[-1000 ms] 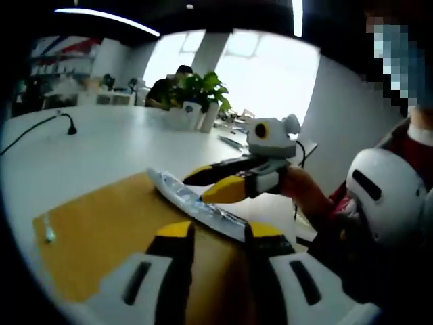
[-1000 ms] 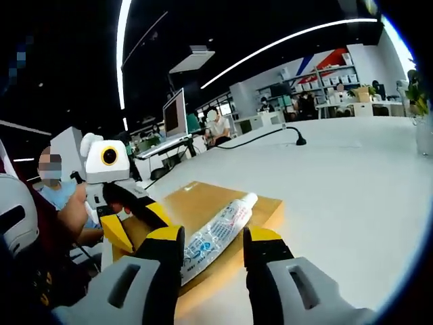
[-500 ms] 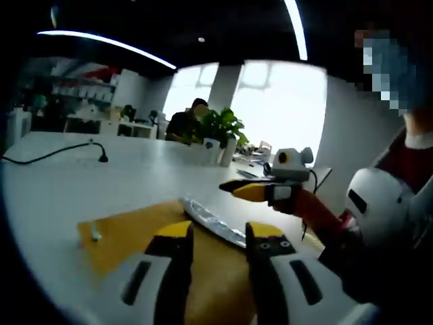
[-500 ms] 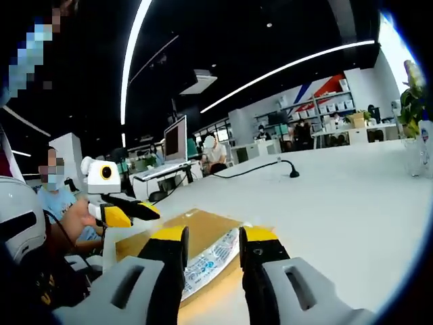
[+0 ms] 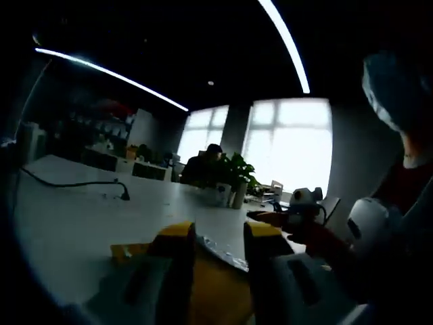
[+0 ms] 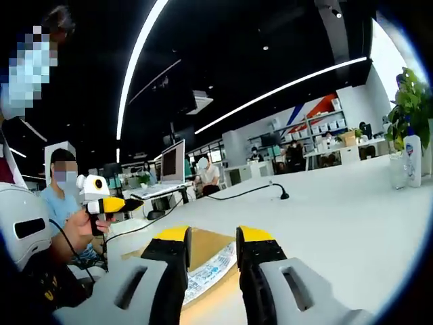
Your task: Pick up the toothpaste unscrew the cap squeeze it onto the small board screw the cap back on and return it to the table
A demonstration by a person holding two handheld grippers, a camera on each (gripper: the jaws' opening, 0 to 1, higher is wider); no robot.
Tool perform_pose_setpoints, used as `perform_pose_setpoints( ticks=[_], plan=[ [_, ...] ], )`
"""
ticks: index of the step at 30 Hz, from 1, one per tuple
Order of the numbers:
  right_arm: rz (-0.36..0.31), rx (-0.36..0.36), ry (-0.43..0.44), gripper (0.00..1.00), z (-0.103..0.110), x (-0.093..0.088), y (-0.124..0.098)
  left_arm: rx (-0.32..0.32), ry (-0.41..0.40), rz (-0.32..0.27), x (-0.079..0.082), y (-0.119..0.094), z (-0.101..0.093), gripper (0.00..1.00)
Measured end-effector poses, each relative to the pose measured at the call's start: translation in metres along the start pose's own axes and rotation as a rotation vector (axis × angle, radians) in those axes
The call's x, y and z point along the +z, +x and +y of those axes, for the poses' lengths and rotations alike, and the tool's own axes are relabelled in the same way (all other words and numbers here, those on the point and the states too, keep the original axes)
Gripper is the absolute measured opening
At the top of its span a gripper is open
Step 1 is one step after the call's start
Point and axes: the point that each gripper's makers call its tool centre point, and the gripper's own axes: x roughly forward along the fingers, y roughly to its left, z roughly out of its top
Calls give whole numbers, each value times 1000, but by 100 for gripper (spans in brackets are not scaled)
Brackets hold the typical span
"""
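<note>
The toothpaste tube [image 5: 226, 256] lies flat on the yellow board [image 5: 124, 252], apart from both grippers. My left gripper [image 5: 220, 233] hovers above it, jaws apart with nothing between them. My right gripper [image 5: 256, 216] enters that view from the right, held in a hand. In the right gripper view the tube [image 6: 211, 265] rests on the board [image 6: 206, 242] beyond my right gripper [image 6: 213, 235], which is open and empty. My left gripper [image 6: 135, 202] hangs in the air at the left, away from the board. The tube's cap end is hidden.
The board sits on a large white table [image 6: 331, 217]. A black cable [image 6: 257, 191] runs across the table. A potted plant [image 6: 411, 108] and a bottle [image 6: 410, 157] stand at the far right. A monitor [image 6: 173, 162] and seated people are behind.
Both grippers have drawn up and back from the board, so the views now take in more of the room. The tube stays lying on the board.
</note>
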Motion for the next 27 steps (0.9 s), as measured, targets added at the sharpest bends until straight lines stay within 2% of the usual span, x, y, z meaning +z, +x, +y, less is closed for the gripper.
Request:
perform_pose_setpoints(
  ticks=[4,12,16,20,23,27],
  plan=[
    [-64,-18,-29,26,4,17,-11,40,31,-58,14,-12,0,30],
    [-140,-57,-89,25,11,41,-37,91,115,-98,42,-38,7,30],
    [-176,-100,-126,24,7,54,-55,103,129,-127,57,-49,10,30],
    [-220,-151,-160,23,3,68,-76,155,176,-152,70,-62,16,30],
    [-254,-194,-181,23,-2,77,-93,201,217,-147,74,-74,21,30],
    [-282,-259,-198,23,-12,84,-115,231,243,-162,84,-92,24,30]
  ],
)
